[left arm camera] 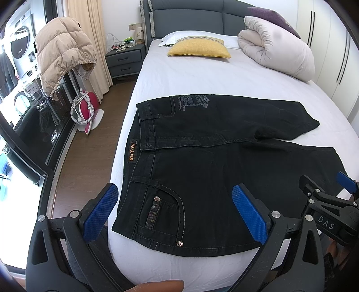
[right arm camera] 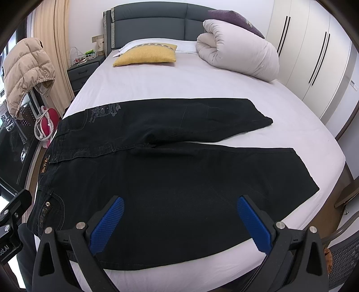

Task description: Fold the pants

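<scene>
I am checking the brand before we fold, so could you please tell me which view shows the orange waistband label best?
The left wrist view: the orange waistband label on the black pants is near and its lettering shows. In the right wrist view the same label sits at the left edge, small and foreshortened.

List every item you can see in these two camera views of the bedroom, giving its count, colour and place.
pants: one, black, spread flat across the near end of the bed, waist to the left
bed sheet: one, white, covering the bed
cushion: one, yellow, near the headboard
duvet: one, off-white, rolled, far right of the bed
purple pillow: one, behind the duvet
headboard: one, grey
nightstand: one, dark grey, left of the bed
puffer jacket: one, beige, hanging left
wardrobe: white, right
left gripper: black, blue pads, open above the waist
right gripper: black, blue pads, open above the near leg
</scene>
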Available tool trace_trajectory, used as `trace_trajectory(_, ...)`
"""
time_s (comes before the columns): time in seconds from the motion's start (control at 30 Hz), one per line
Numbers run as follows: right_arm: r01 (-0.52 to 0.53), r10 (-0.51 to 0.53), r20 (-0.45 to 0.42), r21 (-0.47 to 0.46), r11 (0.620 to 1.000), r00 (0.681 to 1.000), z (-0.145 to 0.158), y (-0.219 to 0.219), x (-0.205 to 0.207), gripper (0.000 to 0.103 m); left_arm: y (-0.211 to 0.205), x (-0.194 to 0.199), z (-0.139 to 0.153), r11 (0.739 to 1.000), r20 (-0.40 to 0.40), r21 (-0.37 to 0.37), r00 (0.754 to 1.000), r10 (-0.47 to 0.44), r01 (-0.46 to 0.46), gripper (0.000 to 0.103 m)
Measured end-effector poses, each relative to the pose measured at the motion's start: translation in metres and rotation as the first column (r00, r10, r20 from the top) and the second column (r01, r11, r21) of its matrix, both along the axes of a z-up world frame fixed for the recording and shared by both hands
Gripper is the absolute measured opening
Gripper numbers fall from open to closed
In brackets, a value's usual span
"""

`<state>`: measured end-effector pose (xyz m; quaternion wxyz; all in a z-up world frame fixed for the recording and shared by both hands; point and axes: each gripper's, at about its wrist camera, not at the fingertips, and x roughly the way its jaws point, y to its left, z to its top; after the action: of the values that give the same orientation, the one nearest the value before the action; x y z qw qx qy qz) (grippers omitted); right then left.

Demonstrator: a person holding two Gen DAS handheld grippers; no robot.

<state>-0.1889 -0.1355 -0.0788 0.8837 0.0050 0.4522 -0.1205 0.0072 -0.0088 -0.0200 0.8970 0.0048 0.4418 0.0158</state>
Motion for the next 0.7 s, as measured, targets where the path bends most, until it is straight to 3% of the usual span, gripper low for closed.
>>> trace_trajectory(0.7,0.000,0.000,-0.002,0.012,1.000,1.000,-0.0031,0.0004,-0.0003,0.103,-0.0007,-0.0047,-0.0056,0.999,0.026,0.031,1.000,-0.009,0.008,0.103)
